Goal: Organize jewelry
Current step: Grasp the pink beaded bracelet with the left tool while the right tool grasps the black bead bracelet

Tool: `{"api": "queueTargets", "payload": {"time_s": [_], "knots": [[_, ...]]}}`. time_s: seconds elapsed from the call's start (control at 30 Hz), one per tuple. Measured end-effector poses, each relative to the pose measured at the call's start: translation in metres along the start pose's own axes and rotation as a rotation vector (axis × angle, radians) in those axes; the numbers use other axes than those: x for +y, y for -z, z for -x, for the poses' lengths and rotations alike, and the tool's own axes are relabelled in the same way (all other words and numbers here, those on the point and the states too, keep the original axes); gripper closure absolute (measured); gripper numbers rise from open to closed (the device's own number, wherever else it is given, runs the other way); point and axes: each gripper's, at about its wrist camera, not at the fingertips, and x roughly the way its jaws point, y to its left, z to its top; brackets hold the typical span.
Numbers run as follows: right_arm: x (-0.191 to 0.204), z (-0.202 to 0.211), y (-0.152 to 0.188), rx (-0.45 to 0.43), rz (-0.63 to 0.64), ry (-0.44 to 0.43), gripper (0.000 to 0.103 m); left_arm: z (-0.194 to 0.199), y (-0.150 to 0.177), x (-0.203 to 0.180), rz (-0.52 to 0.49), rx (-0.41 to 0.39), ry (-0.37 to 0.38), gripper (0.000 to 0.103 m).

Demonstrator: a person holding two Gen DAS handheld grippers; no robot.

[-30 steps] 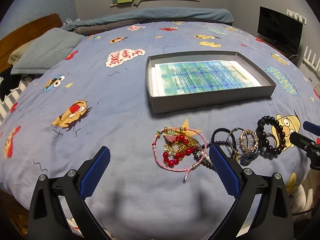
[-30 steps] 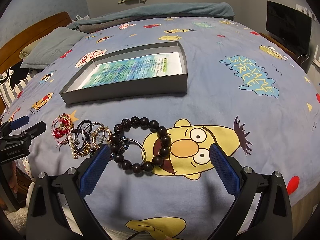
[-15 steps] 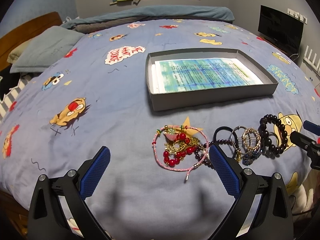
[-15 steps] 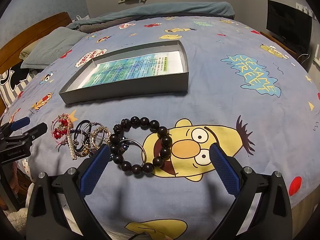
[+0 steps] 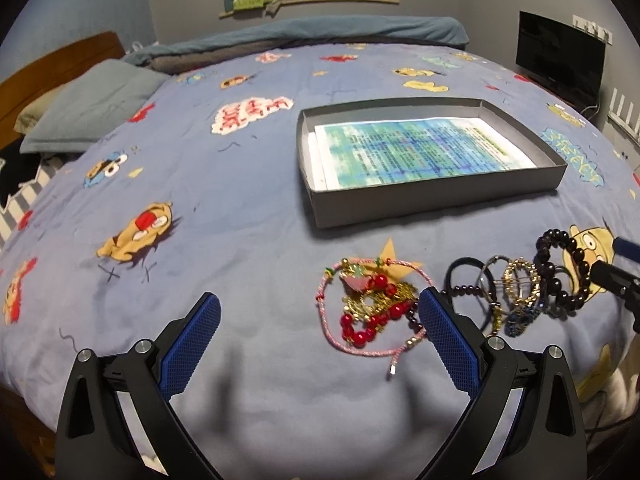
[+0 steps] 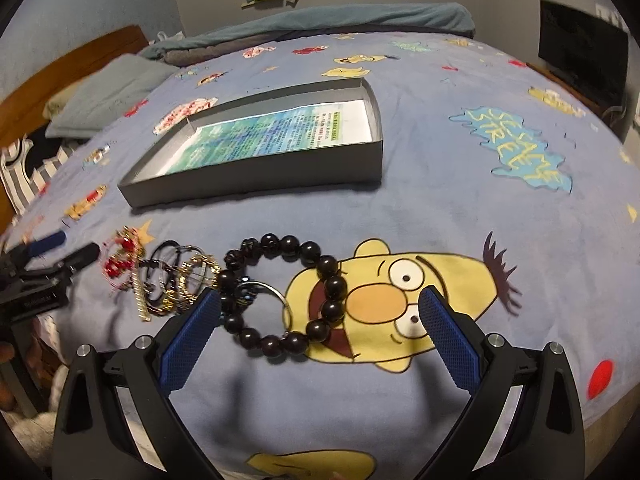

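A pile of jewelry lies on the blue cartoon bedspread near the front edge. A pink cord bracelet with red beads and gold bits (image 5: 370, 306) sits just ahead of my left gripper (image 5: 318, 312), which is open and empty. To its right lie thin bangles (image 5: 506, 290) and a black bead bracelet (image 5: 560, 272). The black bead bracelet (image 6: 280, 294) lies between the fingers of my right gripper (image 6: 318, 312), which is open. The bangles (image 6: 182, 280) and red beads (image 6: 120, 264) lie left of it. A grey tray (image 5: 432, 200) lined with printed paper sits behind.
The grey tray (image 6: 256, 182) stands mid-bed. A pillow (image 5: 92, 104) and wooden headboard (image 5: 48, 68) are far left, a black TV (image 5: 560, 56) far right. The other gripper's tip shows at the right edge (image 5: 616, 276) and left edge (image 6: 52, 260).
Both grippers have lowered and moved slightly forward toward the jewelry; the black bead bracelet now sits deeper between the right fingers. Nothing has been picked up.
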Motion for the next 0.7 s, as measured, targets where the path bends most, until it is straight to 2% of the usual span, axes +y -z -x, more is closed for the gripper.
{"api": "queueTargets", "payload": {"time_s": [0.1, 0.23, 0.37, 0.5, 0.57, 0.7], "knots": [[0.002, -0.002, 0.000, -0.008, 0.033, -0.008, 0.005, -0.008, 0.001, 0.004, -0.010, 0.011, 0.006, 0.005], [-0.004, -0.006, 0.000, 0.011, 0.010, -0.052, 0.005, -0.014, 0.003, 0.012, -0.021, 0.014, 0.013, 0.005], [-0.009, -0.007, -0.001, 0.000, 0.010, -0.067, 0.005, -0.015, 0.004, 0.022, -0.024, -0.012, 0.040, 0.005], [-0.014, -0.009, -0.003, -0.004, 0.004, -0.076, 0.006, -0.021, 0.004, 0.026, -0.033, 0.006, 0.065, 0.008], [-0.015, -0.011, -0.004, -0.002, 0.003, -0.069, 0.013, -0.021, 0.005, 0.026, -0.041, 0.003, 0.065, 0.010], [-0.016, -0.017, -0.005, 0.016, -0.001, -0.066, 0.031, -0.023, 0.005, 0.025, -0.058, 0.007, 0.079, 0.025]]}}
